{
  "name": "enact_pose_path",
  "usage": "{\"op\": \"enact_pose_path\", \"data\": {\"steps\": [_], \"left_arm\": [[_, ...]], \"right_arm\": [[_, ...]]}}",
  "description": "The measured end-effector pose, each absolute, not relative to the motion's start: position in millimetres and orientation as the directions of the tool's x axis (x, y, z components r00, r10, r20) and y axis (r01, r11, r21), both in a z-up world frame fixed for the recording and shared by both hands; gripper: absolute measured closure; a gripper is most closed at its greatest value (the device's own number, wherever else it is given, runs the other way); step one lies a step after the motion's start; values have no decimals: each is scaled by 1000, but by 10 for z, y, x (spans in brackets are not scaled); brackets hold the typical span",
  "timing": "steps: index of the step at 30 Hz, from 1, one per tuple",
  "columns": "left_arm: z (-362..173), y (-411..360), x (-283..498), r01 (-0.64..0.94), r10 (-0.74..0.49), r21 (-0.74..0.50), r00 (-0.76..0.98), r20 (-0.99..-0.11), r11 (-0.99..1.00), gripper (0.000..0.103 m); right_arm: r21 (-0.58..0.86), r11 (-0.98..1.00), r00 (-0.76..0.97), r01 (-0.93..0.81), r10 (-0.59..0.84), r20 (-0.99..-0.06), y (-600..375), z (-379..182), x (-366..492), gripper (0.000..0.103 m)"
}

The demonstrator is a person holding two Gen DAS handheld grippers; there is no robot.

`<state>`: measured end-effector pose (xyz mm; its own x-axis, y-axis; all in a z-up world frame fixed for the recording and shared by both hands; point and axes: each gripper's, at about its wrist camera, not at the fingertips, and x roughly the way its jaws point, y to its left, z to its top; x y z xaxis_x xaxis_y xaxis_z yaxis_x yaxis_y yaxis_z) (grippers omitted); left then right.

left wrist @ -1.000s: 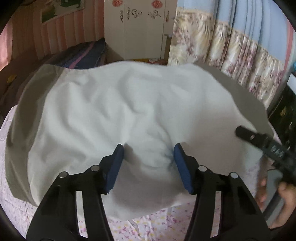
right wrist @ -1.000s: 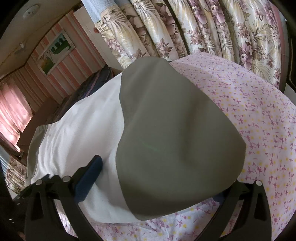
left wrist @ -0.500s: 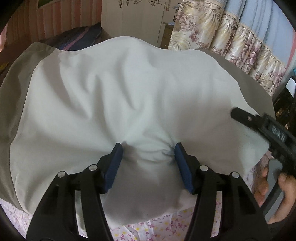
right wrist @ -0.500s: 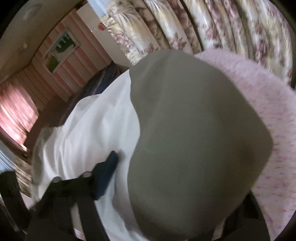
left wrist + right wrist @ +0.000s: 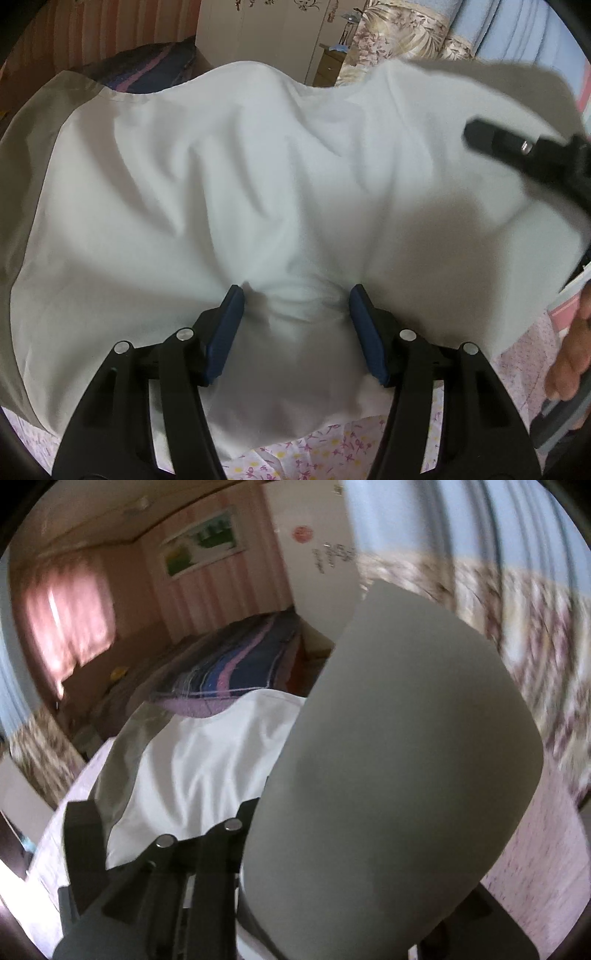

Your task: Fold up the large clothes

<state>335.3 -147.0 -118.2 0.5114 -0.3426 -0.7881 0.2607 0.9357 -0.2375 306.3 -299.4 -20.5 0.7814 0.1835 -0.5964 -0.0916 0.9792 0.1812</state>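
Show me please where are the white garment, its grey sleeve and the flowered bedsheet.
white garment (image 5: 229,192): left wrist view, on the wrinkled middle of the body.
grey sleeve (image 5: 399,760): right wrist view, on its lifted broad middle.
flowered bedsheet (image 5: 317,450): left wrist view, on the bare strip below the hem.

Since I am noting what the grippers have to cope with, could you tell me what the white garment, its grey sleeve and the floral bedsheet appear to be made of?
White garment: thin, soft woven or knit cloth, matte; it gathers into fine creases between the pads.
Grey sleeve: seemingly similar light fabric, smooth and matte; it bows in one unbroken curve.
Floral bedsheet: printed cloth, probably cotton-like, flat and dull; the weave is too small to tell.
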Motion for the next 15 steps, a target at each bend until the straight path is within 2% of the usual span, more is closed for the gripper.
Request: {"op": "enact_pose_path", "data": {"steps": [5, 9, 12, 15], "left_arm": [[-994, -1257, 3230, 274, -365, -254, 524, -769, 928, 44], [-641, -829, 2908, 303, -384, -250, 562, -733, 920, 44], [-488, -424, 2759, 269, -303, -167, 611, -731, 948, 31], [-475, 117, 2727, 179, -212, -124, 645, -735, 976, 31]], "right_arm": [[81, 984, 794, -161, 178, -582, -2582, 46, 3046, 81], [-49, 973, 793, -226, 155, -589, -2033, 142, 3043, 82], [-162, 945, 789, -284, 134, -600, -1478, 127, 3053, 82], [-321, 885, 795, -339, 86, -601, -862, 37, 3008, 83]]}}
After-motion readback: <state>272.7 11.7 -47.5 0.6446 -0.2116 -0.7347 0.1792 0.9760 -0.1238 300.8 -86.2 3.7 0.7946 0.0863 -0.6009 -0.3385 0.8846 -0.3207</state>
